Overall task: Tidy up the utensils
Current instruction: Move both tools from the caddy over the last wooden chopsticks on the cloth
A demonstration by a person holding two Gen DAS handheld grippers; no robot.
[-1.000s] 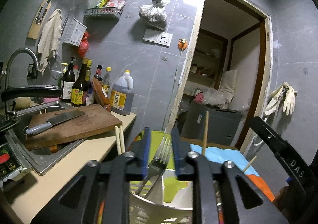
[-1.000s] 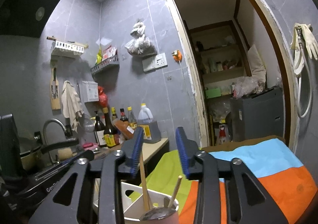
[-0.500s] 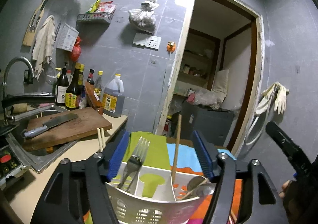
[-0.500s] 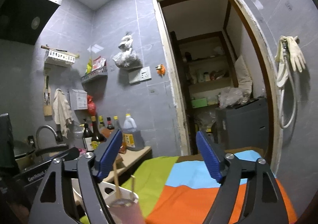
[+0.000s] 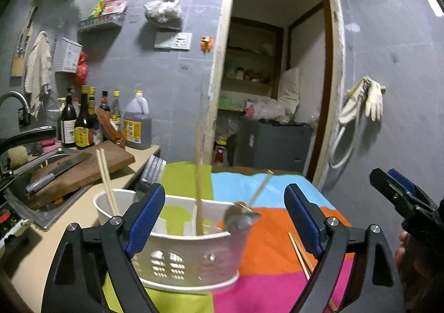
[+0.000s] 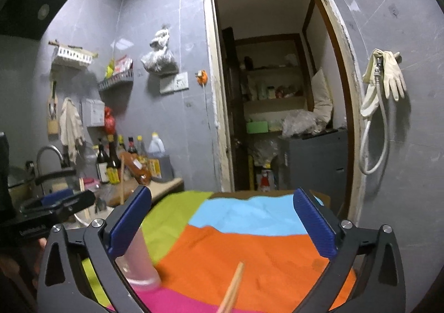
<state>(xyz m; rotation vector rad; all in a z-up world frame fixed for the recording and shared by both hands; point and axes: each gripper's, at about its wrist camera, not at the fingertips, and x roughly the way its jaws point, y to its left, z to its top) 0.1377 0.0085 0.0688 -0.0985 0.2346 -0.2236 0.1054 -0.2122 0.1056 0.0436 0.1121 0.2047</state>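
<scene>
Both sets of fingers have just been opened wide and drawn back: the left gripper (image 5: pixel 224 215) stands apart from the fork (image 5: pixel 151 174), now left upright in the white caddy (image 5: pixel 194 257); nothing is clamped by the right gripper (image 6: pixel 222 222). A chopstick (image 6: pixel 231 289) is seen at its six o'clock on the cloth-covered worktop (image 6: pixel 236 243), probably the next item to be collected.
</scene>
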